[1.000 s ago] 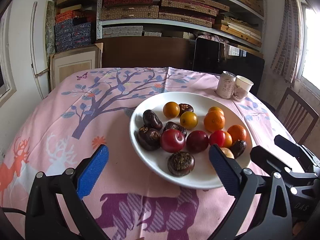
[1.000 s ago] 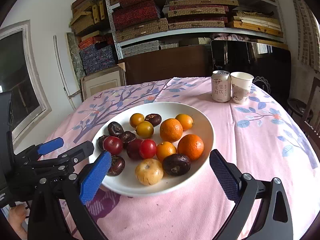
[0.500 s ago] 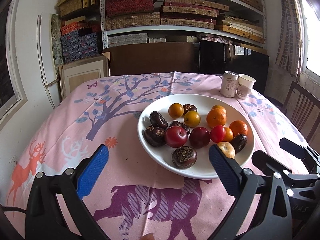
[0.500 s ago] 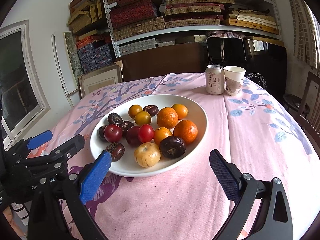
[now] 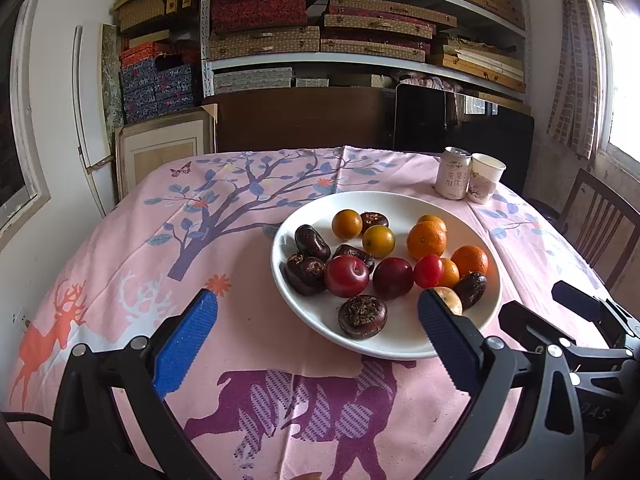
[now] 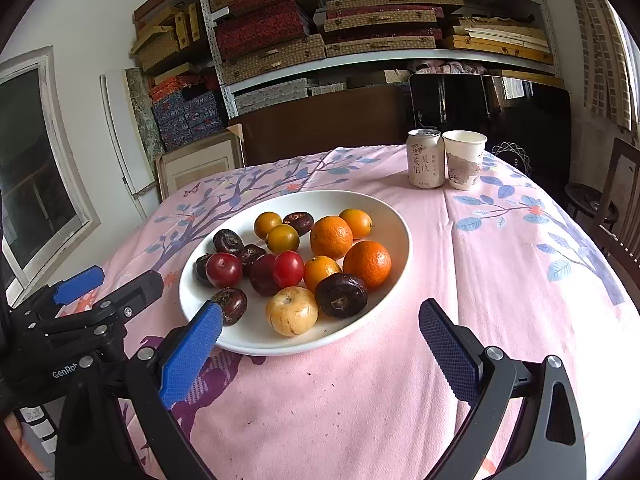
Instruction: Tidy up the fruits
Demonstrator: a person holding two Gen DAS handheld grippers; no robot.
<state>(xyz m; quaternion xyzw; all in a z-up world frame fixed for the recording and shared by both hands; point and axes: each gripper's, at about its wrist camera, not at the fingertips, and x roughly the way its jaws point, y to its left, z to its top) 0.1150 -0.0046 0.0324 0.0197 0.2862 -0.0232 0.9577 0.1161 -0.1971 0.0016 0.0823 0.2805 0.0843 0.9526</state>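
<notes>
A white plate [image 5: 400, 208] [image 6: 396, 216] on the pink tablecloth holds mixed fruit: oranges [image 5: 426, 239] [image 6: 367, 264], red plums [image 5: 346, 276] [image 6: 223, 269], dark water chestnuts [image 5: 362, 317] [image 6: 341, 294], small yellow fruits [image 5: 378, 241] [image 6: 282, 238] and a pale tan fruit [image 6: 292, 311]. My left gripper [image 5: 316, 316] is open, held back from the plate's near-left rim with nothing between its fingers. My right gripper [image 6: 320, 330] is open too, hovering just before the plate's near edge. Each gripper shows at the side of the other's view.
A drink can [image 6: 425, 158] and a paper cup [image 6: 464, 159] stand together behind the plate at the table's far right. A wooden chair [image 5: 600, 228] stands at the table's right side. Shelves of boxes [image 5: 320, 20] fill the back wall.
Both grippers have drawn back from the plate, which now looks smaller and farther off. Their jaws have stayed open and the fruit has not moved.
</notes>
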